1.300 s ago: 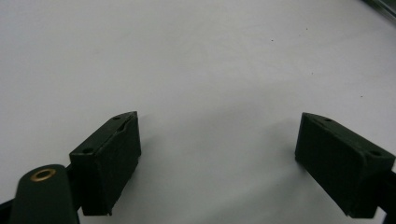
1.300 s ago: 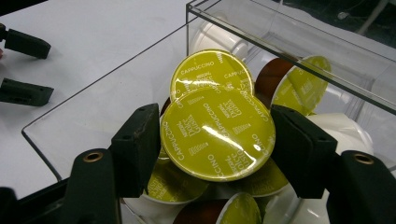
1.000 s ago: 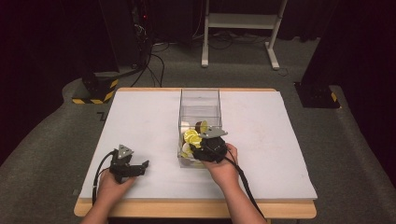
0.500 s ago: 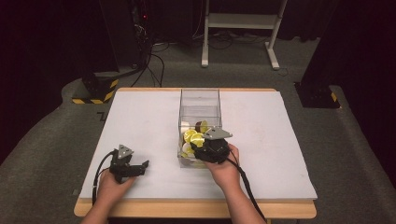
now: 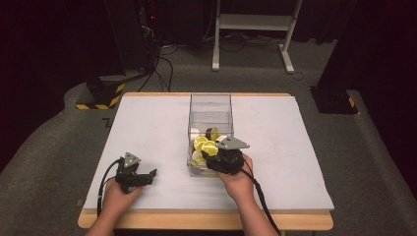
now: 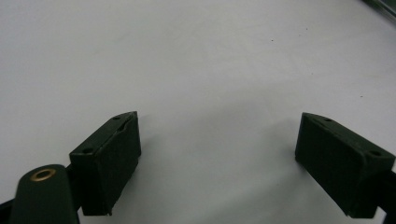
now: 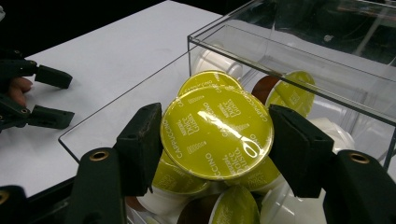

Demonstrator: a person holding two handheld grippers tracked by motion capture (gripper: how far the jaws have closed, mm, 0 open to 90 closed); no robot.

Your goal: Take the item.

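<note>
A clear plastic box (image 5: pixel 210 105) stands mid-table with several coffee capsules heaped at its near end. My right gripper (image 5: pixel 209 156) reaches into that end from the near side. In the right gripper view its pads (image 7: pixel 142 144) press on both sides of a yellow-lidded cappuccino capsule (image 7: pixel 216 131), held just above the heap (image 7: pixel 233 205). That capsule (image 5: pixel 209 146) shows level with the box's rim. My left gripper (image 5: pixel 152 176) rests on the white table at the near left, open, with bare tabletop between its jaws (image 6: pixel 217 154).
Other yellow, brown and white capsules lie in the box beneath the held one. The box's clear near corner and walls (image 7: pixel 126 98) surround the right gripper. The left gripper (image 7: pixel 60 98) lies off to the box's left. White tabletop (image 5: pixel 295 147) spreads on both sides.
The right gripper, with the yellow capsule in it, has shifted only slightly at the box's near end. The left hand has stayed still.
</note>
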